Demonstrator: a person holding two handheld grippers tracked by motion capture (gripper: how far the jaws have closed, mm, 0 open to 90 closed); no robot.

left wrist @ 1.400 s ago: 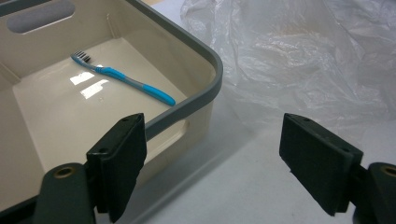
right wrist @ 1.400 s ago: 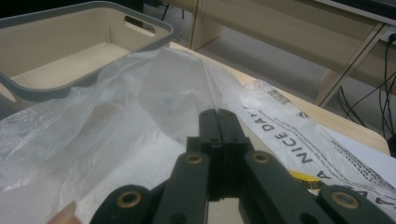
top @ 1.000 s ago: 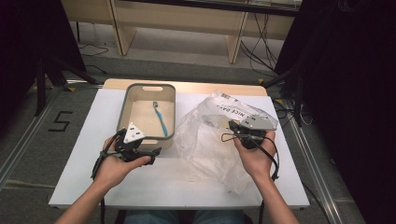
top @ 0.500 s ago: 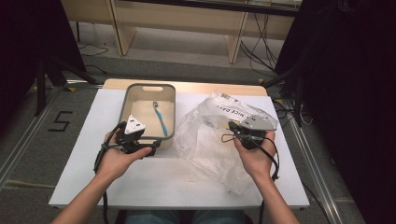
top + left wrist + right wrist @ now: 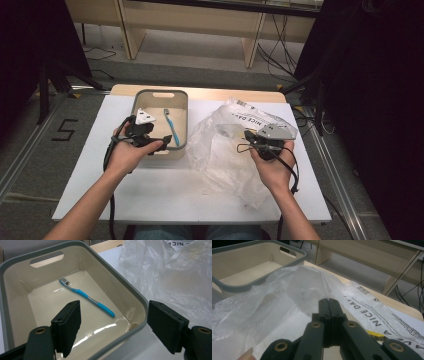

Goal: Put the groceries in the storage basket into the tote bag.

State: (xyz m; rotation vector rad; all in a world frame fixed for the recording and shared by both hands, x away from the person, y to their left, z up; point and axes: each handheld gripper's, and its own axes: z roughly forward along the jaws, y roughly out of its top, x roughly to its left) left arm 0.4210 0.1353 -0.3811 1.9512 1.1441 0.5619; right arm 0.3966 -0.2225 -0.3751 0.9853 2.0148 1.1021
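Left tool (image 5: 113, 327) released, straddling the near rim of the bin (image 5: 130, 291); toothbrush (image 5: 86, 297) ahead inside. Right tool (image 5: 329, 305) clenched on the plastic bag (image 5: 287, 297).

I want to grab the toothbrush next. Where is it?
The blue toothbrush lies flat inside the grey-rimmed bin, left of the plastic bag, just beyond the open left gripper.

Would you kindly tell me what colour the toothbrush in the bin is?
The toothbrush is blue with a grey neck, seen best in the left gripper view.
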